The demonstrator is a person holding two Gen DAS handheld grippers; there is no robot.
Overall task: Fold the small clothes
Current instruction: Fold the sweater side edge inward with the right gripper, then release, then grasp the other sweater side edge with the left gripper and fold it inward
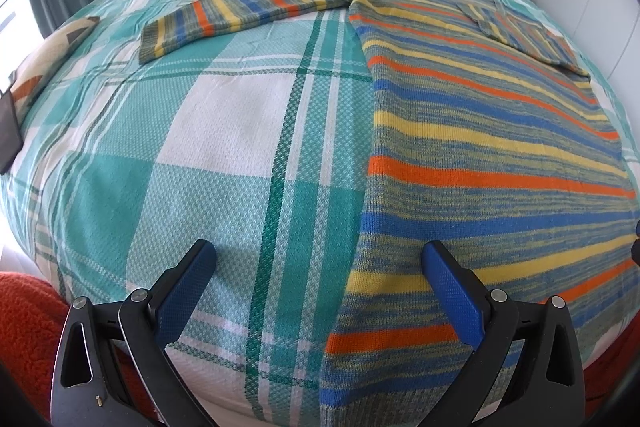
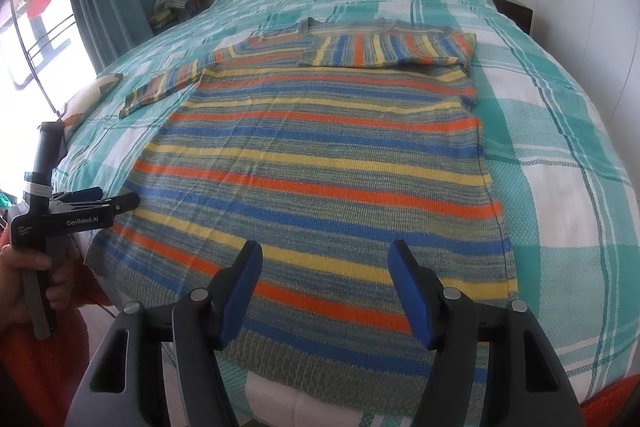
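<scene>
Item: striped knit sweater (image 2: 320,163), flat on the plaid bedspread (image 2: 560,167); right sleeve (image 2: 392,51) folded across the chest, left sleeve (image 1: 240,15) spread out.
Step, judged: fold the left sleeve inward; pinch near the cuff, lay it flat, no bunching.
Left gripper (image 1: 320,291): jaws apart, empty, angled down over the sweater's left edge.
Right gripper (image 2: 326,293): jaws apart, empty, angled down above the hem.
</scene>
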